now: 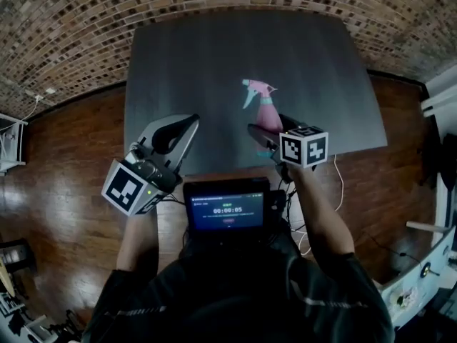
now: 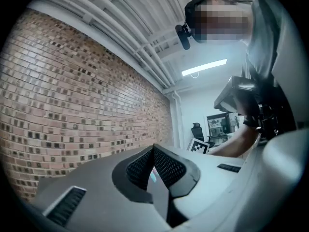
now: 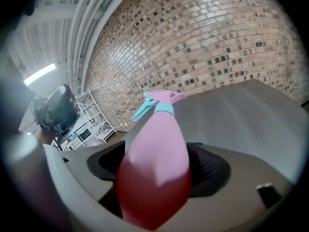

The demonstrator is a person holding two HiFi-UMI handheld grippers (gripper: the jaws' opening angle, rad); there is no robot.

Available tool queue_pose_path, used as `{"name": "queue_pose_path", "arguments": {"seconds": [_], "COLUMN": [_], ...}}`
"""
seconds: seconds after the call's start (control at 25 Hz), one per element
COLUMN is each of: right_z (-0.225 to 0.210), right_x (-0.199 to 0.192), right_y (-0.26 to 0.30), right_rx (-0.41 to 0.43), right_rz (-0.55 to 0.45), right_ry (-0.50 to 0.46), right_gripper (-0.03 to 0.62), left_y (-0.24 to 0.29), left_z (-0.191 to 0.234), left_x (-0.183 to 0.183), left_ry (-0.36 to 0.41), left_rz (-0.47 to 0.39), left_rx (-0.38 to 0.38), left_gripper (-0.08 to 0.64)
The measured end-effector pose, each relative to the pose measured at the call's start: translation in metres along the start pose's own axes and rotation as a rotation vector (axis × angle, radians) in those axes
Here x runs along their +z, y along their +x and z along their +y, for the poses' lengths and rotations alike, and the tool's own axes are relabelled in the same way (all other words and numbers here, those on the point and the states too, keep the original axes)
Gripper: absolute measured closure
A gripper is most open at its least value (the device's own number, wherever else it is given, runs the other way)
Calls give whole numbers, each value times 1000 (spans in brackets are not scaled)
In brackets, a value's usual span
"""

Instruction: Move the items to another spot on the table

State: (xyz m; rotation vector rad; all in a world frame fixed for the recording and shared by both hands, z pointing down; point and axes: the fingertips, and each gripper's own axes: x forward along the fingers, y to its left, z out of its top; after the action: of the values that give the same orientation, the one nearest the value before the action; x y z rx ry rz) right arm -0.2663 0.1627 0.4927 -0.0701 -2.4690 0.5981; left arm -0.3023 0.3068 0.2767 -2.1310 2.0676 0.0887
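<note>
Over the desk's (image 1: 214,56) near right part, the right claw (image 1: 267,133) stands wide, jaws clamped on the pink bottle's (image 1: 268,116) body, nozzle pointing away. At the desk's near left edge, the left claw (image 1: 191,122) is closed and empty.

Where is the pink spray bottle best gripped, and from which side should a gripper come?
Probably the wide lower body of the pink spray bottle, coming from its base end, on the person's side. The trigger head points away and sticks out, while the body is smooth and rounded. The right gripper grips it there.
</note>
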Motion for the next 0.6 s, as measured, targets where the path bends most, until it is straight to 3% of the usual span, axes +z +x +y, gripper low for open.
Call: {"name": "queue_pose_path", "arguments": {"seconds": [0.2, 0.48, 0.6], "right_z": [-13, -88, -100], "right_x": [35, 14, 13], "right_y": [-75, -197, -241], "right_rx": [-54, -174, -239], "right_rz": [-125, -303, -351], "right_ry": [8, 40, 59], "right_gripper": [186, 186, 186], "left_y": [40, 121, 140], "left_z": [-35, -130, -153], "left_x": [19, 8, 11], "left_ry": [-17, 8, -29], "left_rz": [-12, -21, -7], "left_rx": [-98, -266, -336], "left_gripper": [563, 563, 563]}}
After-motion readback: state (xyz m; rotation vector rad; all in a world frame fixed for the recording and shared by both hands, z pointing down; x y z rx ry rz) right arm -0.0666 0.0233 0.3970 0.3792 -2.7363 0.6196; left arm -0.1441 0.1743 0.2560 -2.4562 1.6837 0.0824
